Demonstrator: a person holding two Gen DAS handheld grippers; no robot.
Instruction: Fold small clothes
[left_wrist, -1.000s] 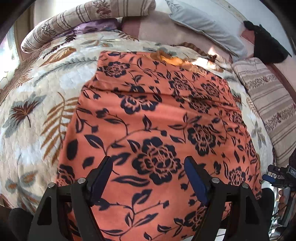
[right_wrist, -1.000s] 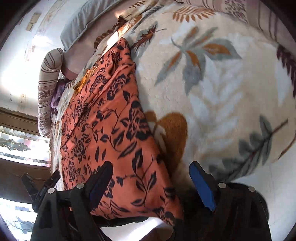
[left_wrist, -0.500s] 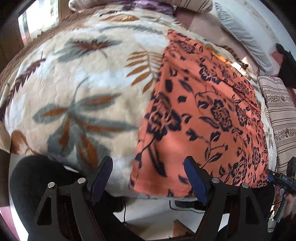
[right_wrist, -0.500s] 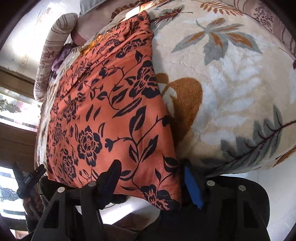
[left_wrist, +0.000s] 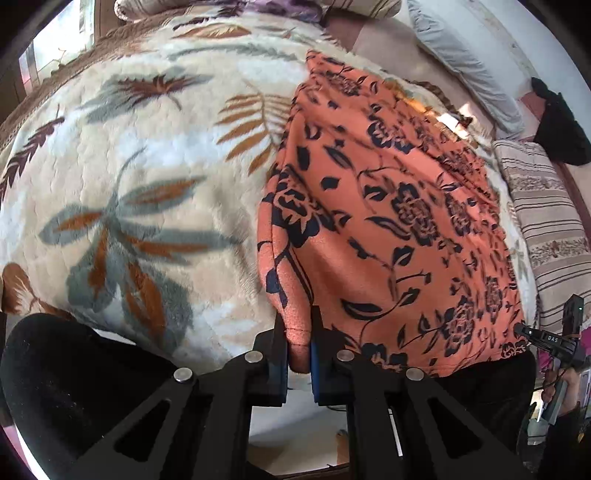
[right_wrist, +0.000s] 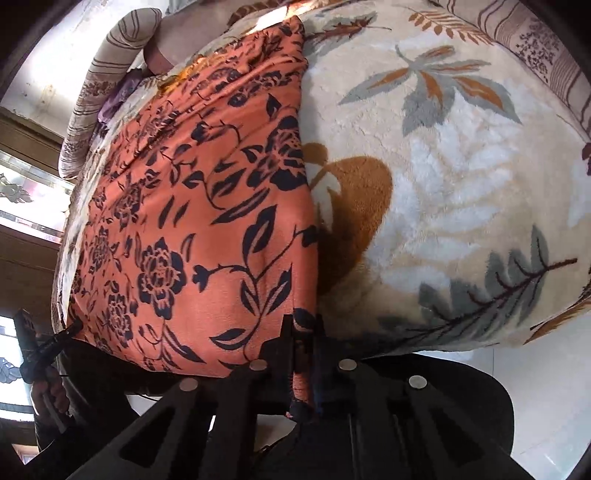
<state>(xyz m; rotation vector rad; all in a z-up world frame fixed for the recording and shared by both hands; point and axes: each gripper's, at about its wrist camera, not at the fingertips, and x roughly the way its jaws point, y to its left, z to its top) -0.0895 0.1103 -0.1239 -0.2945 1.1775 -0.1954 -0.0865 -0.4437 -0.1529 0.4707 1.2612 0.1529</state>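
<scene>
Both grippers are clamped on the near hem of the cloth (left_wrist: 399, 221), an orange fabric printed with dark flowers. By the left gripper (left_wrist: 298, 354) the cloth's near left corner is pinched, a fold of fabric being squeezed between the blue pads (left_wrist: 281, 363). By the right gripper (right_wrist: 303, 354) the cloth's near right corner is pinched in the same way, and a little fabric is seen hanging below the jaws. The cloth is spread flat on the bed, over a cream blanket (left_wrist: 140, 177) patterned with grey and brown leaves; its near edge is hung over the bed's edge. Bare blanket is seen on both sides of the cloth. Beyond the cloth's far end, striped pillows (left_wrist: 550, 229) and a grey pillow (left_wrist: 461, 55) are laid against the wall. No containers are seen around the cloth.
</scene>
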